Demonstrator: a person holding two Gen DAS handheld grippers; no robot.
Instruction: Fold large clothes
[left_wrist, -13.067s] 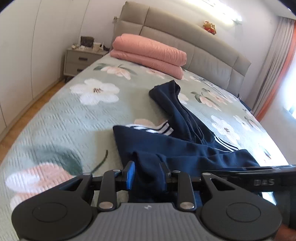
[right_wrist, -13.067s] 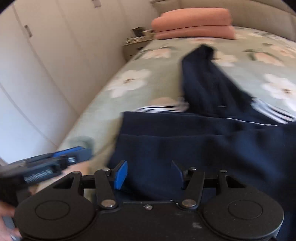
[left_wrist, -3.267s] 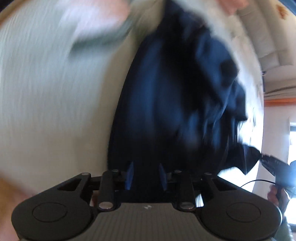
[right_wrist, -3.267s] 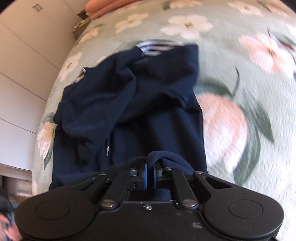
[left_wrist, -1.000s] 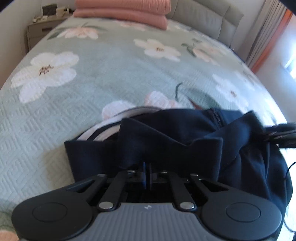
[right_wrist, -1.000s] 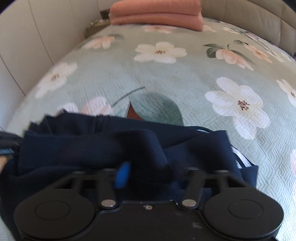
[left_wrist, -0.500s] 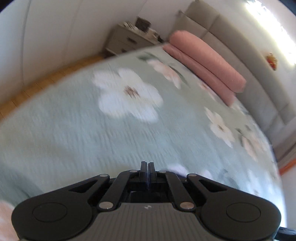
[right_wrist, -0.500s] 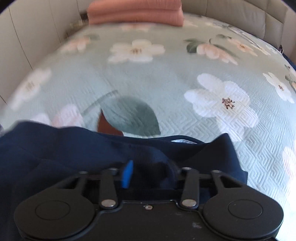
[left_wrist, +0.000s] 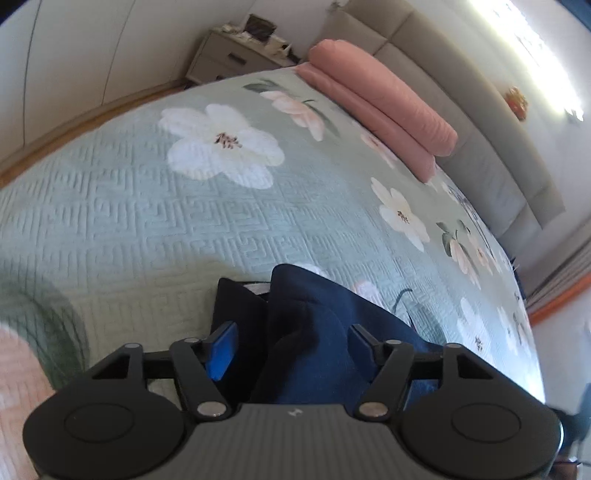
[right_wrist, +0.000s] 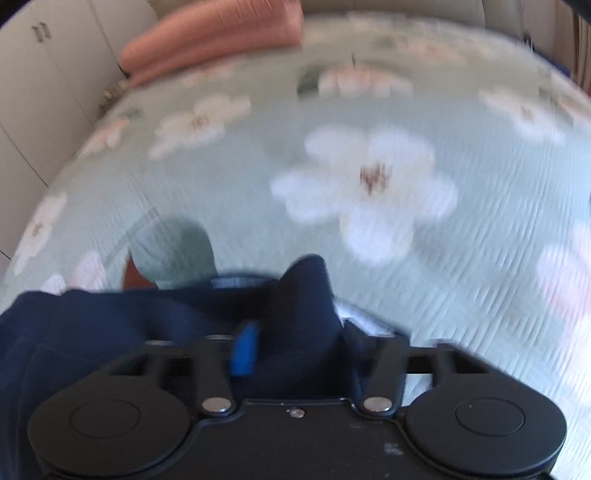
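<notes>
Two grippers work the near edge of a dark navy garment (left_wrist: 314, 332) lying bunched on the floral bedspread (left_wrist: 147, 229). The left gripper (left_wrist: 291, 343) has its jaws opening wide, a raised fold of the cloth standing between them without either pad pressing on it. The right gripper (right_wrist: 295, 345) has its jaws closing around a peaked corner of the garment (right_wrist: 303, 295); the blur hides whether the pads already pinch it.

Judged from the compact, layered heap with a white-striped edge showing underneath, several folds seem done, and what remains looks like squaring and flattening the bundle, since its top is lumpy.

Both grippers point steeply down at the cloth from the near side of the bed, the left one's view rolled so the bed tilts. Far off, folded pink bedding (left_wrist: 384, 107) rests against the headboard (left_wrist: 480, 140), with a nightstand (left_wrist: 229, 55) far left.
</notes>
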